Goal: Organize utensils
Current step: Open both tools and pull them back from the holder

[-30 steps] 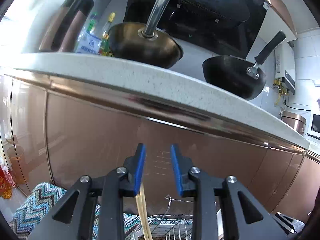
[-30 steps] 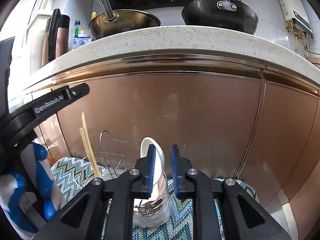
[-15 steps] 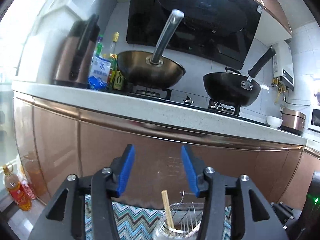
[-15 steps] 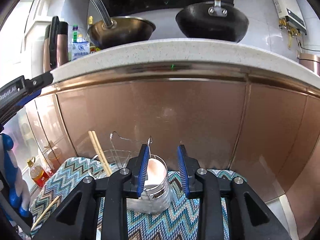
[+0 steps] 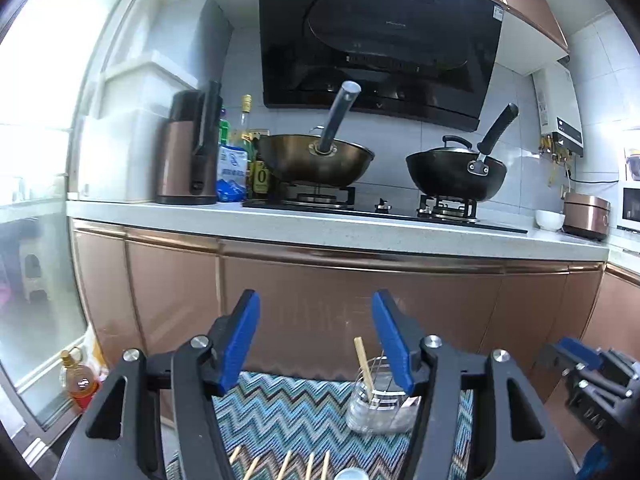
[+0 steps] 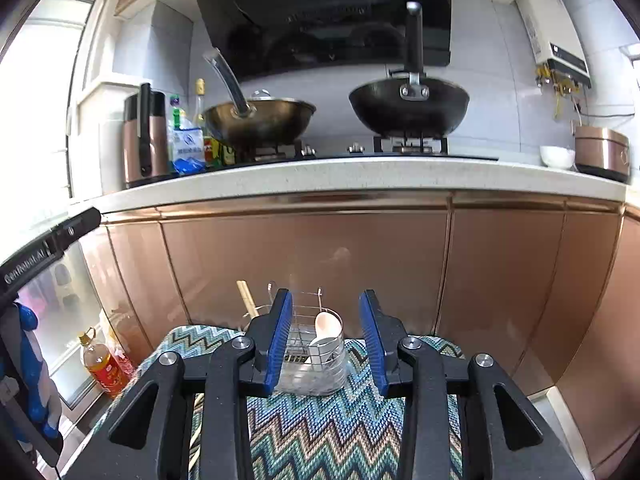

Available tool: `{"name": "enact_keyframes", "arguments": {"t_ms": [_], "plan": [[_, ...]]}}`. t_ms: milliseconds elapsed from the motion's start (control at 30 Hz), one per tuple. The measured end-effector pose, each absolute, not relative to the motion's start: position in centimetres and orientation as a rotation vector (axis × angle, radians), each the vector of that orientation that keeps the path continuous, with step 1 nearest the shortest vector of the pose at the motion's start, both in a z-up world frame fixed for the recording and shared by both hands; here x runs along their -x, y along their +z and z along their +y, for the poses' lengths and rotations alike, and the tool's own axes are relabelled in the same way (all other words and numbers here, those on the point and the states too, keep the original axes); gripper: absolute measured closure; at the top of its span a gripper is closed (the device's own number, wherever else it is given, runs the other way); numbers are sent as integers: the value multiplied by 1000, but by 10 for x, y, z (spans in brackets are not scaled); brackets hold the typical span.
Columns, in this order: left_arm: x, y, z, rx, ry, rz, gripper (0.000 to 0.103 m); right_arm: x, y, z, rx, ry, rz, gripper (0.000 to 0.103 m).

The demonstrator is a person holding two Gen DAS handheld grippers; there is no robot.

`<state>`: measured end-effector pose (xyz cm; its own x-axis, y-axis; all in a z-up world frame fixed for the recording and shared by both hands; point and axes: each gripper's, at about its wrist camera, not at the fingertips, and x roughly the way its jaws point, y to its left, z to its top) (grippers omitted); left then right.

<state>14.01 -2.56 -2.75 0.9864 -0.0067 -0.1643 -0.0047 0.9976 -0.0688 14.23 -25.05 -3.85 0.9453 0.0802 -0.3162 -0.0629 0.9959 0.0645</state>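
A wire utensil holder [image 6: 316,364] with steel cups stands on a zigzag mat [image 6: 320,440] in front of the copper cabinets. A white spoon [image 6: 326,326] sits in its right cup and a pair of chopsticks [image 6: 248,300] leans out of its left side. My right gripper [image 6: 326,340] hovers short of the holder, jaws opening, nothing between them. My left gripper [image 5: 316,340] is back from the holder [image 5: 378,400] too, jaws opening wide and empty, with the chopsticks [image 5: 362,364] upright beyond them. Several loose chopsticks [image 5: 280,468] lie on the mat below.
Behind the mat runs a white counter [image 5: 360,232] over copper cabinet doors [image 6: 304,264], with two woks [image 5: 316,156] [image 5: 456,172] and a kettle [image 5: 188,148] on top. An oil bottle [image 6: 102,364] stands on the floor at the left.
Both grippers have backed off and risen from the holder with jaws spreading. The left one let go of the chopsticks, the right one of the white spoon; both stay in the holder.
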Motion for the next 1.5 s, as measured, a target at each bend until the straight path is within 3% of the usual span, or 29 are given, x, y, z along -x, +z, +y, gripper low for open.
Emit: {"name": "enact_keyframes", "arguments": {"t_ms": [333,1500], "plan": [[-93,-31,-10,25,58,220,46,-86,-24,-233,-19,75,299,58],[-31,-51,26,7,93,259,43,-32,-39,-239,59,-130,337,55]]}}
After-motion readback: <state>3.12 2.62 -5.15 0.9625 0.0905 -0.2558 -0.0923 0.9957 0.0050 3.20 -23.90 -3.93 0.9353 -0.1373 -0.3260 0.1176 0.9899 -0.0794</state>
